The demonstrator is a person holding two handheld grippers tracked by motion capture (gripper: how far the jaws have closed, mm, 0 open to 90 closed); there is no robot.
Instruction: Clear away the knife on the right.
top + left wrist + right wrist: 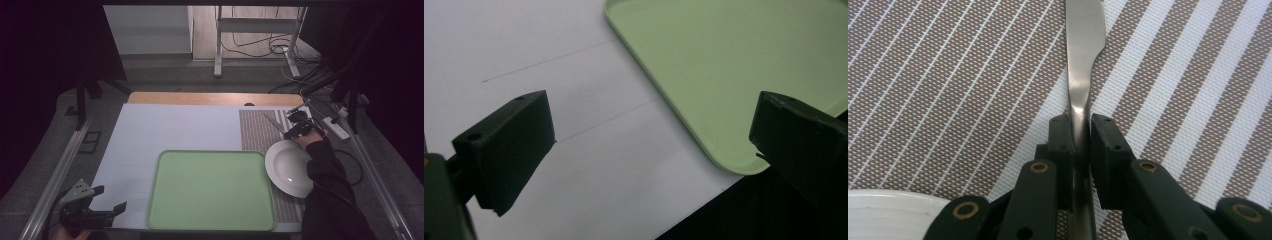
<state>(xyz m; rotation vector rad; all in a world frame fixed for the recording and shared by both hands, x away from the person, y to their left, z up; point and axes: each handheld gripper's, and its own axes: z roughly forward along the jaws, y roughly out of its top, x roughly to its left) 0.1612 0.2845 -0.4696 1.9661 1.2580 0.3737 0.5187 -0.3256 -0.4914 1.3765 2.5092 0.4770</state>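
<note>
The right tongs (pixel 1081 132) are closed on the flat, polished steel knife (pixel 1083 60), gripped on its handle just below where the blade widens; the pads are pressed against both of its sides. The knife is seen low over the brown woven placemat with white stripes (pixel 948 75), in the upper right of the high view, just beyond the round white ceramic deep plate (pixel 290 167).

The knife is judged to be stiff, thin, fairly light and slippery: a narrow smooth shaft like this may pivot between the pads, so a hold nearer its middle would balance it better. The blade edge should be kept away from the plate rim, which could chip.

The left tongs (pixel 107 197) are held wide open and empty at the lower left of the high view, over the white desk (pixel 524 50), beside the rounded pale green plastic tray (pixel 724 60). The tray is bare, and open room is offered there and on the desk to its left; the near desk edge is close below.
</note>
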